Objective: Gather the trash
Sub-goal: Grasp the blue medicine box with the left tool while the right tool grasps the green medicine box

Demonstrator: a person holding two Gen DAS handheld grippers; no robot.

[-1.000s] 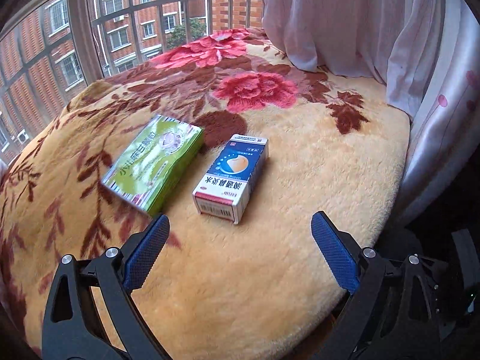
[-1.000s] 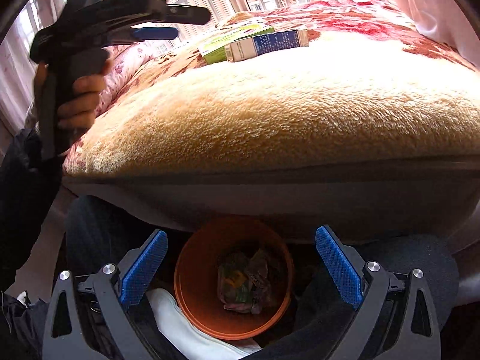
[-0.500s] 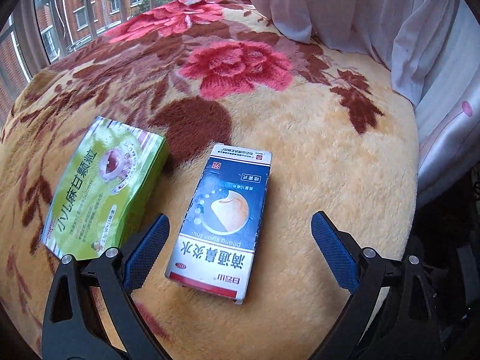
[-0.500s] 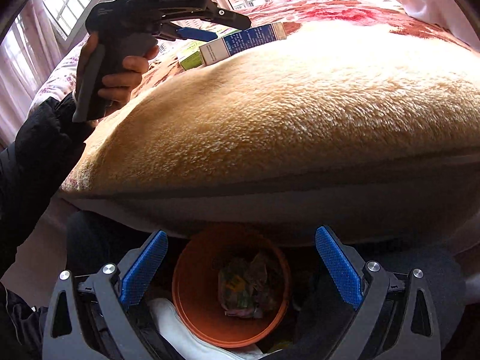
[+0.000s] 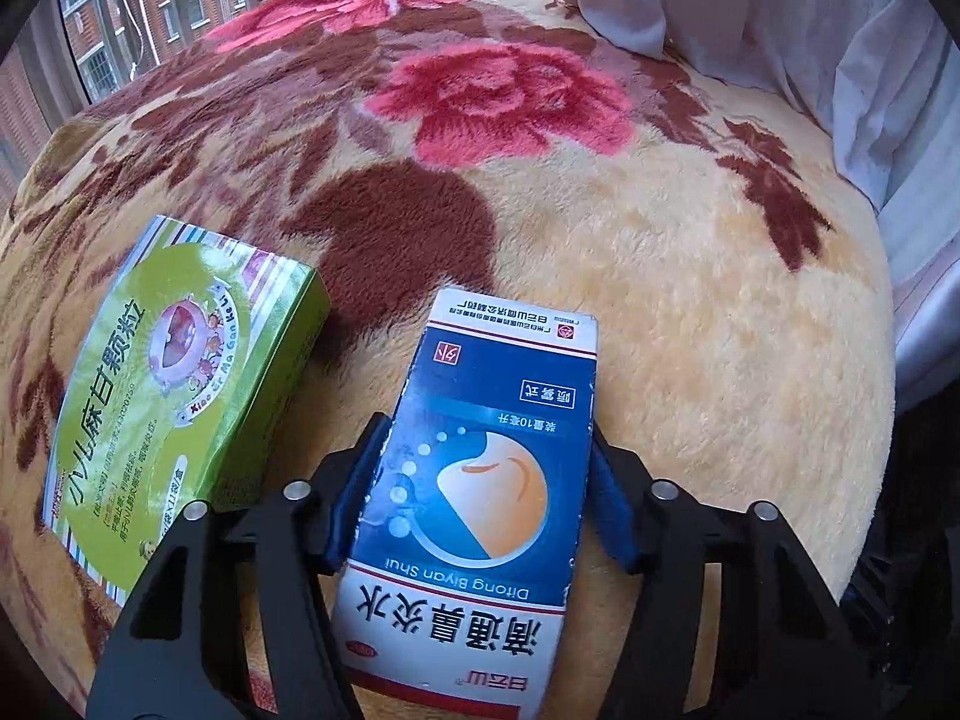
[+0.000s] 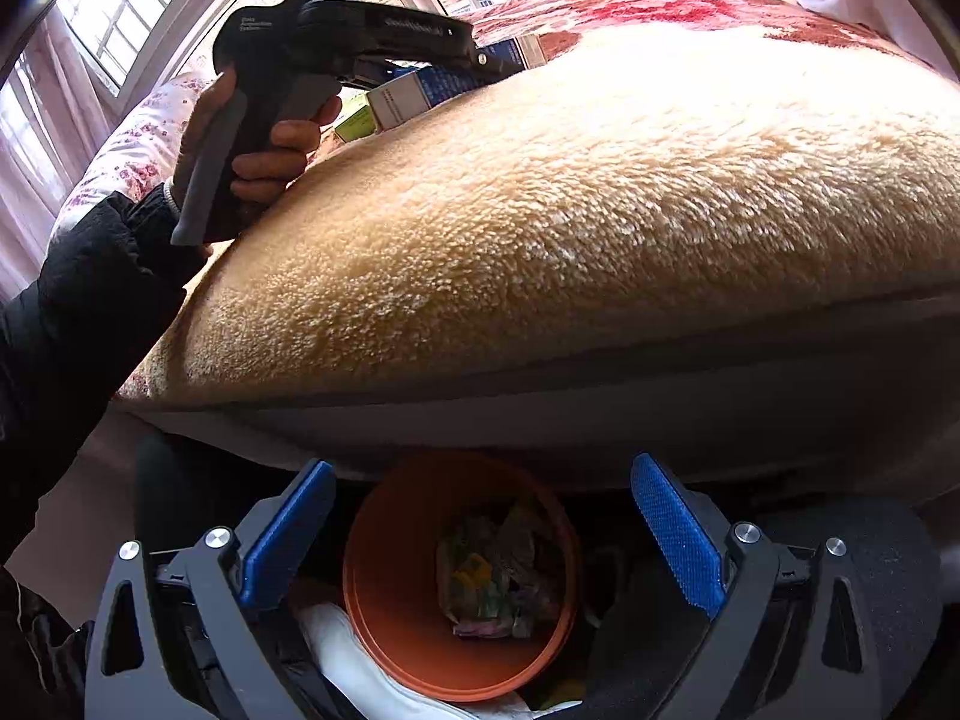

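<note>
Two boxes lie on the floral blanket [image 5: 690, 252]: a green box [image 5: 174, 384] at left and a blue box [image 5: 480, 480] beside it. The left gripper [image 5: 480, 480] is closing, its blue pads against the blue box's sides. The right gripper [image 6: 480, 546] hangs spread and empty above one orange bin [image 6: 390, 588] holding wrappers.

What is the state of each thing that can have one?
Blue box: closed, flat on blanket, between left claw pads.
Left claw: closing on blue box.
Green box: closed, flat, untouched.
Right claw: open, empty, above bin.
Orange bin: upright, partly filled with trash.
</note>
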